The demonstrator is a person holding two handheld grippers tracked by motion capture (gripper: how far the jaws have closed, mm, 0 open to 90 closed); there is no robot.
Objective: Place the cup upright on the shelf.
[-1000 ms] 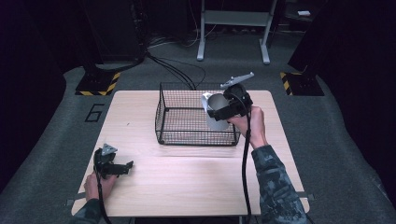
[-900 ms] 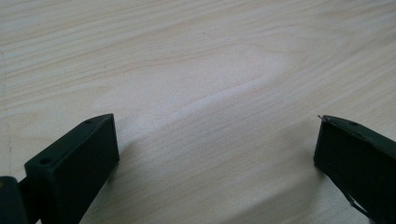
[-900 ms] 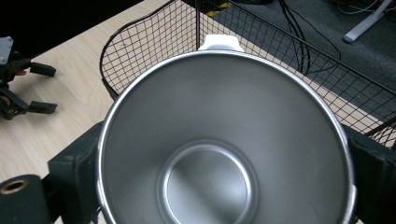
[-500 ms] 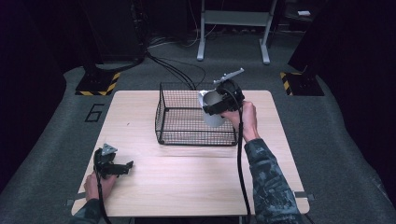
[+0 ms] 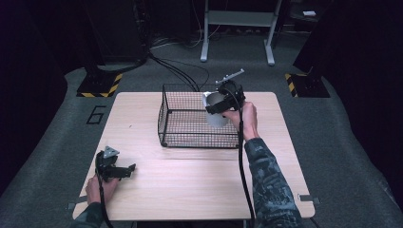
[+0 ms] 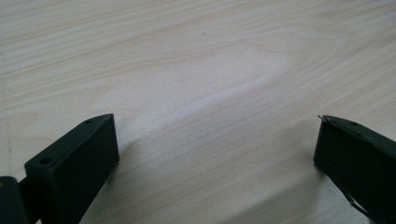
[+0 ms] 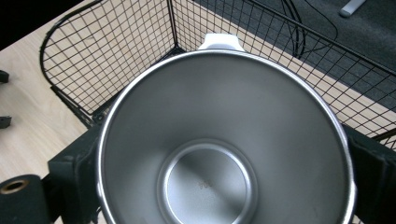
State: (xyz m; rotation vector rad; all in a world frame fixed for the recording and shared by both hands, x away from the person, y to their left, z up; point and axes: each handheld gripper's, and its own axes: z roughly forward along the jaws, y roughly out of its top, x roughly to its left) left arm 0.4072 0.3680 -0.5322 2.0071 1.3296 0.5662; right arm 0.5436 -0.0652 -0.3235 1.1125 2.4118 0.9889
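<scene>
Table [image 5: 190, 190] of pale wood takes up the middle of the high view, with a dark floor and cables beyond it. On its far half stands a black wire basket [image 5: 190, 124], open at the top. The right gripper [image 5: 219, 110], held in the person's right hand [image 5: 244, 118], is over the basket's right end, and a metal cup [image 5: 216, 111] sits between its jaws, above the basket floor, inside the line of the right wall.

From above the cup looks like a small pale cylinder. The right gripper view shows far more: the cup [image 7: 224, 140] is tipped so its mouth faces the camera, the inside is bare brushed steel with a round bottom, and a small pale tab [image 7: 220, 42] sticks out from the far rim. The two black jaws press against the cup's sides, one at each edge, closed on it. Beyond the jaws lie the basket's mesh [image 7: 116, 56] and its rounded corner.

The left gripper [image 5: 124, 170] rests near the table's front left corner, held by the left hand [image 5: 97, 187], well apart from the basket. The high view does not make its gap clear; the left gripper view shows the jaws spread wide with bare wood grain [image 6: 210, 93] between and ahead of them, gripping nothing.
</scene>
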